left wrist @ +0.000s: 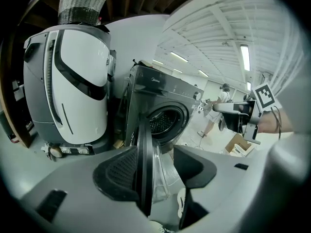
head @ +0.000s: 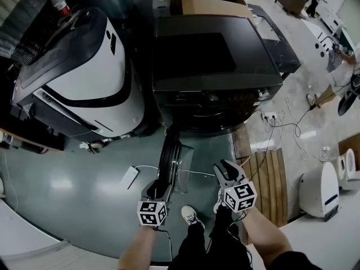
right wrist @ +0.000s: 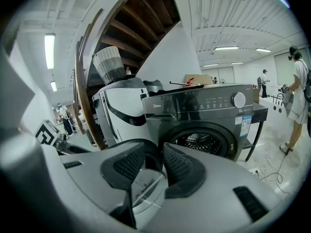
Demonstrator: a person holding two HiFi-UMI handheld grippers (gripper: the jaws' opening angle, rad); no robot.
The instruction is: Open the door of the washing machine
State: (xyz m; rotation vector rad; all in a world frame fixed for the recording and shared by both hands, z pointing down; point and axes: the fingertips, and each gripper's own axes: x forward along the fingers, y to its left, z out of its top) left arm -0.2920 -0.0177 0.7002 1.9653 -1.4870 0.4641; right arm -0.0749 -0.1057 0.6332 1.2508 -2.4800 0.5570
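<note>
Head view: door [head: 169,151] swung toward six o'clock, rim between left gripper's [head: 161,185] parted jaws, right gripper [head: 224,170] wide, empty; likely next, withdraw.

The dark grey front-loading washing machine [head: 216,66] stands on the floor, drum mouth [right wrist: 201,141] uncovered. Its round door [head: 169,156], black-rimmed with a clear bowl, is swung wide open.

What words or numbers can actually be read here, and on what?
"Midea": on the washer's panel, left end.
Labels beside the dial: too small to read.
Sticker on the washer's front: too small to read.
Nothing else is readable.
</note>
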